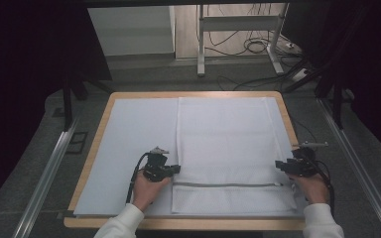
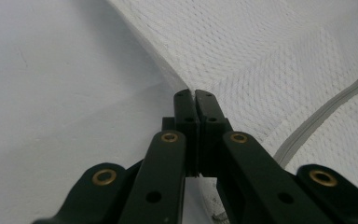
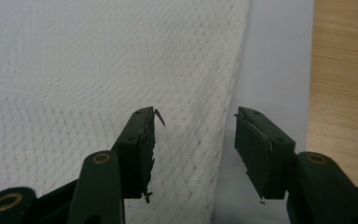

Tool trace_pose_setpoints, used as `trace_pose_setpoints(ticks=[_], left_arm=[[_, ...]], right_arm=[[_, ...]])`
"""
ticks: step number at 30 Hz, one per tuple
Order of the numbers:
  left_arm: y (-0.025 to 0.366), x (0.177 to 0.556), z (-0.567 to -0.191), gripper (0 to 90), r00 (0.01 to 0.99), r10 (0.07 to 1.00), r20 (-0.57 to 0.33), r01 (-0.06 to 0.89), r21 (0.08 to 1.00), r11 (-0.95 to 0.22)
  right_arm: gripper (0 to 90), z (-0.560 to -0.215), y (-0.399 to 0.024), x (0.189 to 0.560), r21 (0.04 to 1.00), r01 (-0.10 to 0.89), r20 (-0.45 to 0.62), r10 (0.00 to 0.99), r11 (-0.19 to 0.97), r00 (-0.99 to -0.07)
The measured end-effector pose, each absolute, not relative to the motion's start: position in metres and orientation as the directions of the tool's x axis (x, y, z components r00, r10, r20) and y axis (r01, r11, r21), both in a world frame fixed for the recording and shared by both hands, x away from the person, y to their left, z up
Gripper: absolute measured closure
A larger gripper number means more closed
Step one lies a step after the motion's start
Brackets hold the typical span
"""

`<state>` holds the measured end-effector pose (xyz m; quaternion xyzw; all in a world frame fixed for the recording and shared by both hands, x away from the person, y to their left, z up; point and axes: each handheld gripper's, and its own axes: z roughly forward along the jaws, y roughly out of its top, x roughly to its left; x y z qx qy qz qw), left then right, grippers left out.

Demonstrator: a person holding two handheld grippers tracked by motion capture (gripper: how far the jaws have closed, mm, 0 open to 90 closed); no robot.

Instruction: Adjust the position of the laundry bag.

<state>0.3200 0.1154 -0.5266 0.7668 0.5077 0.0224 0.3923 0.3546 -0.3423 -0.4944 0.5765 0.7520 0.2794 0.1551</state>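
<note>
A pale sheet [image 1: 134, 148] covers most of the wooden table [image 1: 188, 94], whose light rim shows all around it. Beyond the table's far edge stands a white metal frame [image 1: 238, 29] on grey floor, with dark cables [image 1: 258, 47] looped around its feet. A metal rail [image 1: 49, 168] runs along the floor left of the table, and another rail [image 1: 362, 173] runs to its right.

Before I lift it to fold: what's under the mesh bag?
The mesh bag lies on a pale sheet covering the wooden table. Whatever sits beneath the bag's middle is hidden.
</note>
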Motion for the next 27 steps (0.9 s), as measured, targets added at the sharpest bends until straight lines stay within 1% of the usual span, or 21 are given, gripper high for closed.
trace_pose_setpoints(ticks=[1,8,11,12,13,14,15,18,20,23,27], left_arm=[[0.1153,0.3200,-0.5265,89.3,0.484,0.796,-0.364,0.761,0.624,-0.177],[0.1153,0.3200,-0.5263,89.2,0.484,0.795,-0.364,0.761,0.624,-0.178],[0.1153,0.3199,-0.5255,89.3,0.483,0.795,-0.367,0.761,0.625,-0.174],[0.1153,0.3199,-0.5255,89.3,0.483,0.795,-0.367,0.761,0.625,-0.174],[0.1155,0.3199,-0.5253,89.2,0.483,0.795,-0.367,0.760,0.626,-0.173],[0.1155,0.3199,-0.5253,89.2,0.483,0.795,-0.367,0.760,0.626,-0.173],[0.1158,0.3200,-0.5252,89.2,0.484,0.795,-0.366,0.760,0.626,-0.174],[0.1161,0.3200,-0.5249,89.2,0.486,0.794,-0.365,0.759,0.626,-0.177],[0.1163,0.3201,-0.5248,89.3,0.487,0.794,-0.364,0.759,0.626,-0.178],[0.1162,0.3200,-0.5248,89.3,0.486,0.794,-0.364,0.759,0.626,-0.178],[0.1160,0.3197,-0.5241,89.3,0.488,0.794,-0.363,0.757,0.629,-0.177]], right_arm=[[50.1,-0.4969,-0.3412,0.3555,0.588,0.789,0.087,0.956,0.179,-0.281],[55.2,-0.4996,-0.3372,0.3565,0.567,0.802,0.083,0.955,0.189,-0.283],[61.8,-0.5008,-0.3375,0.3567,0.568,0.801,0.083,0.955,0.190,-0.286],[61.8,-0.5008,-0.3375,0.3567,0.568,0.801,0.083,0.955,0.190,-0.286],[64.7,-0.5009,-0.3368,0.3564,0.567,0.799,0.069,0.955,0.200,-0.288],[64.7,-0.5009,-0.3368,0.3564,0.567,0.799,0.069,0.955,0.200,-0.288],[70.2,-0.5010,-0.3358,0.3561,0.567,0.797,0.060,0.954,0.209,-0.292],[79.7,-0.5009,-0.3347,0.3559,0.568,0.788,0.038,0.949,0.238,-0.313],[84.0,-0.5007,-0.3338,0.3556,0.566,0.785,0.032,0.945,0.252,-0.326],[87.0,-0.5007,-0.3349,0.3553,0.567,0.784,0.040,0.943,0.252,-0.332],[87.2,-0.4994,-0.3359,0.3546,0.570,0.782,0.046,0.941,0.251,-0.335]])
